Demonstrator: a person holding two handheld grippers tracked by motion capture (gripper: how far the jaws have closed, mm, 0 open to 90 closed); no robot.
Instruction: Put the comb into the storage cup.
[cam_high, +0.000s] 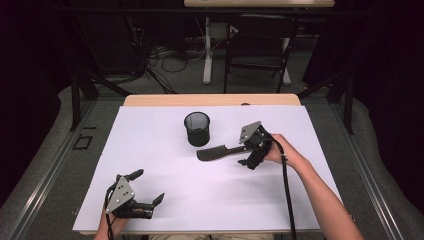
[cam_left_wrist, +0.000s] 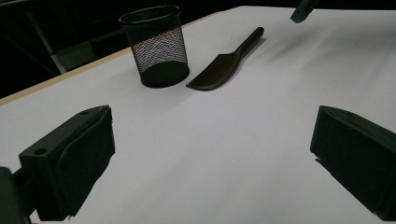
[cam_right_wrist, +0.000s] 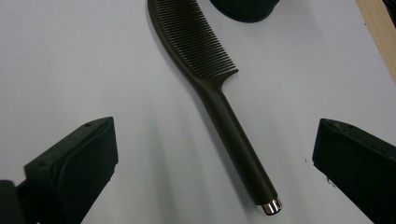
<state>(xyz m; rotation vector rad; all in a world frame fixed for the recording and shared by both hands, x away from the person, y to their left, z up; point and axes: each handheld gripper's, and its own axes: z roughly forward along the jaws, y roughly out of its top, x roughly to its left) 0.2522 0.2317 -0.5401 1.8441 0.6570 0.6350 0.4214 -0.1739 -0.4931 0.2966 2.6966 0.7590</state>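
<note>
our right gripper (cam_high: 245, 155) hovers over the comb's handle, fingers spread.

the comb (cam_right_wrist: 212, 88) lies flat on the white desk (cam_high: 200, 200), its toothed end just beside the mesh cup (cam_high: 197, 128). our left gripper (cam_high: 149, 187) rests near the desk's front edge, well apart, fingers spread and holding nothing.

a rectangular table (cam_high: 150, 101) with a pale wooden top stood on a grey carpeted floor, and a large white sheet (cam_high: 200, 200) covered nearly all of it, leaving a strip of wood bare along the far edge. on the sheet, a round black wire-mesh cup (cam_high: 197, 128) stood upright near the far middle, and a dark brown plastic comb with a long handle and a small silver end cap (cam_high: 218, 151) lay flat just beside it, on its near right.
</note>
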